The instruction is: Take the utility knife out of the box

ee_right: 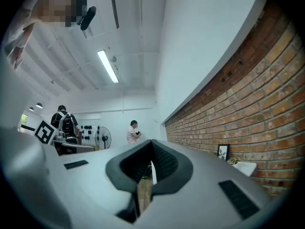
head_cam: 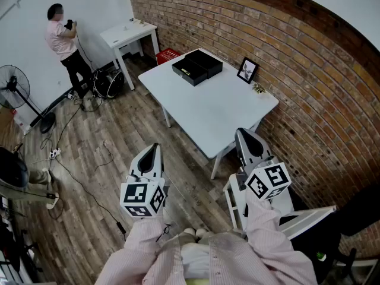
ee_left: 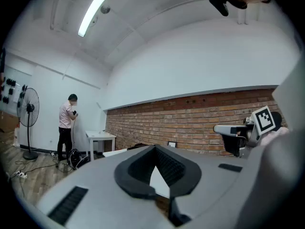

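Note:
A black box (head_cam: 197,67) lies on the far part of the white table (head_cam: 208,114); it looks like two black halves side by side. I cannot make out the utility knife from here. My left gripper (head_cam: 155,148) and right gripper (head_cam: 243,133) hover over the floor well short of the table, both pointing roughly level toward it. Both are shut with nothing between the jaws. In the left gripper view the left gripper (ee_left: 155,149) faces the brick wall, with the right gripper (ee_left: 229,129) beside it. The right gripper (ee_right: 151,146) points along the wall.
A small framed picture (head_cam: 247,70) stands on the table by the brick wall. A white side table (head_cam: 127,33), a red crate (head_cam: 168,55) and a person (head_cam: 64,40) are at the far left. A standing fan (head_cam: 15,85) and cables are on the wooden floor.

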Demonstrator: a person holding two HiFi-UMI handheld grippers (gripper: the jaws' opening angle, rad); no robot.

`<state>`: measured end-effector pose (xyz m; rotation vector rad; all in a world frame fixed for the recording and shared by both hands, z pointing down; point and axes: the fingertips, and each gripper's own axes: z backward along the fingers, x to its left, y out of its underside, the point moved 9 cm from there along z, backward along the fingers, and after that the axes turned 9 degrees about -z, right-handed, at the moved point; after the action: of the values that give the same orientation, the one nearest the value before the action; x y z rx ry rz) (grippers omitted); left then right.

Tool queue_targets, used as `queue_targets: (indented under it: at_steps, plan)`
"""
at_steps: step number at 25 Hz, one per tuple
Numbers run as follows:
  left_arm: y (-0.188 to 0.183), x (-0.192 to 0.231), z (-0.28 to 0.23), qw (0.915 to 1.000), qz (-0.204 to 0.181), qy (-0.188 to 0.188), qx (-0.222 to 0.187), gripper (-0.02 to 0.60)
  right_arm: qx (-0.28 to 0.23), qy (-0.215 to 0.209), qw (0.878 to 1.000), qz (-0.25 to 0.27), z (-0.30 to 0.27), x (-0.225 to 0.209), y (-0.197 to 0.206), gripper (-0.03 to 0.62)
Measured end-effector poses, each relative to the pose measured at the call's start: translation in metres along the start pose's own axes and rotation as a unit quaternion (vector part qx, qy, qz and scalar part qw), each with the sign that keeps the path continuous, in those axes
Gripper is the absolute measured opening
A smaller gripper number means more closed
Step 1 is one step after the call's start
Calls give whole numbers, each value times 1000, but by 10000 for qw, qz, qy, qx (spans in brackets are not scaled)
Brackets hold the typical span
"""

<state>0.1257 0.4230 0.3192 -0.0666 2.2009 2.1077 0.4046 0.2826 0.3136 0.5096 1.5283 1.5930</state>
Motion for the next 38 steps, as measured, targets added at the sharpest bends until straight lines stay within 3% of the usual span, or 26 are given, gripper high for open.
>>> queue_targets:
  at_steps: [13,19,24,38]
  plan:
    - [2,-2,-8,9999,96,-141,3,-8,300,-102,9995,-51,-12,-14,18,9]
    - [10,10,-21,9996,194,-192,88,-8,449,36,9989,-89,-28,-23,29,84]
    - [20,32,-48,9993,298,-159,157,-8,513,141,9985,-90,-56,-31,39,134]
    - [32,122,-158,9985,382,169,359,-8,653,539,9962,-223,-180,-55,66,172]
